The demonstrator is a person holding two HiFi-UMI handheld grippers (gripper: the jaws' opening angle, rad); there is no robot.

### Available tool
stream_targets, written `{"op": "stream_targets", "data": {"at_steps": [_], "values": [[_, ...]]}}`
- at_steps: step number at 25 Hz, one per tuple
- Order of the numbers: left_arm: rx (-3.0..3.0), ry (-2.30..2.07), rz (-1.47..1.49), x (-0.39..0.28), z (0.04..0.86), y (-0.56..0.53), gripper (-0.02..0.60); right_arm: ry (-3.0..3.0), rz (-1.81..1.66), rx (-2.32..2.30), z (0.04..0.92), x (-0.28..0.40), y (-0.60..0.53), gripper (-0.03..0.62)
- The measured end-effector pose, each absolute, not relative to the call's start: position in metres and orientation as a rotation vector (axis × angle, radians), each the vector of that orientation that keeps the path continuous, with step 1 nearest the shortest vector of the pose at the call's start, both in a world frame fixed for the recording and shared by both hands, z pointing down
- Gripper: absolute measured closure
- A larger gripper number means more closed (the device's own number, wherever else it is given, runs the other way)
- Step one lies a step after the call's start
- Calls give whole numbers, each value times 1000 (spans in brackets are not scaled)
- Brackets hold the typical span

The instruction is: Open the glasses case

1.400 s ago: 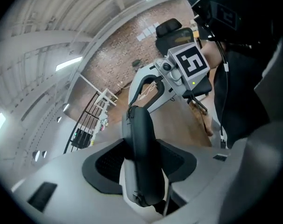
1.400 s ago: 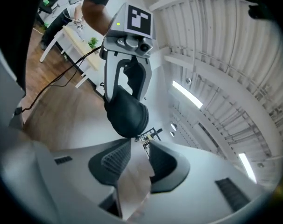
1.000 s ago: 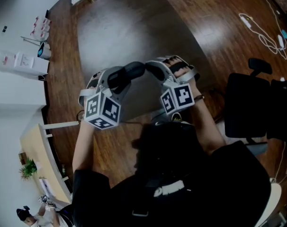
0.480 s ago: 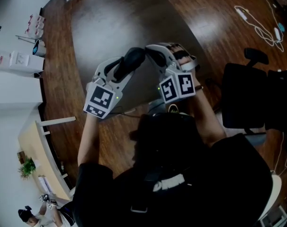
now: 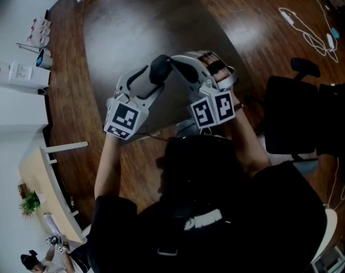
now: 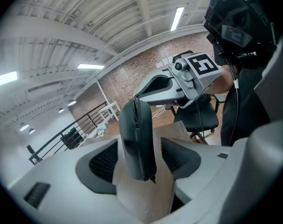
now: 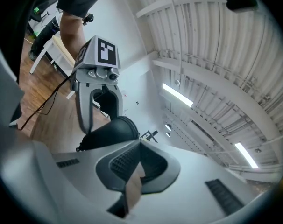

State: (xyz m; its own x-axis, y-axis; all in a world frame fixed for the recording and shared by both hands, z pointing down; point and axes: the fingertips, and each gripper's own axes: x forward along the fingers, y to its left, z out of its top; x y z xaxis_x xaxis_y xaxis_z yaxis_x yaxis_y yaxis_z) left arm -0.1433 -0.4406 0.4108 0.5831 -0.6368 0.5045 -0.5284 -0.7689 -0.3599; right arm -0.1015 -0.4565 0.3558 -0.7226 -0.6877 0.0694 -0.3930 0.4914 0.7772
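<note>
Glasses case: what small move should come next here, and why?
Probably close the left tongs on the glasses case: it stands between them, but they are opening with gaps either side, and only the shut right tongs at its far end hold it. Its seam looks closed.

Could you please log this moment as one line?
case: closed | left tool: opening, case between, untouched | right tool: shut on case

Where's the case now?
Head view, centre: the case hangs above the table, pinched by the right tongs, loose between the opening left tongs.
</note>
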Motion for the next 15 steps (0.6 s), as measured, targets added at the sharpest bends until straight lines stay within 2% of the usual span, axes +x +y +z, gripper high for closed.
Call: {"op": "stream_targets", "data": {"at_steps": [1, 2, 9, 10, 11, 15], "values": [[-2657, 961, -954, -143, 415, -439, 256, -2372, -1098, 898, 355, -102, -456, 577], [-2680, 944, -959, -143, 418, -437, 247, -2376, -1104, 891, 354, -104, -456, 577], [-2704, 994, -894, -139, 420, -445, 247, -2415, -1098, 848, 353, -119, -451, 577], [-2675, 1016, -895, -140, 419, -448, 249, -2424, -1098, 841, 352, -120, -450, 577], [-2661, 1037, -889, -142, 417, -451, 308, -2433, -1095, 838, 351, -120, -449, 577], [-2738, 1050, -827, -146, 406, -450, 337, -2448, -1086, 846, 348, -117, -451, 577]]}}
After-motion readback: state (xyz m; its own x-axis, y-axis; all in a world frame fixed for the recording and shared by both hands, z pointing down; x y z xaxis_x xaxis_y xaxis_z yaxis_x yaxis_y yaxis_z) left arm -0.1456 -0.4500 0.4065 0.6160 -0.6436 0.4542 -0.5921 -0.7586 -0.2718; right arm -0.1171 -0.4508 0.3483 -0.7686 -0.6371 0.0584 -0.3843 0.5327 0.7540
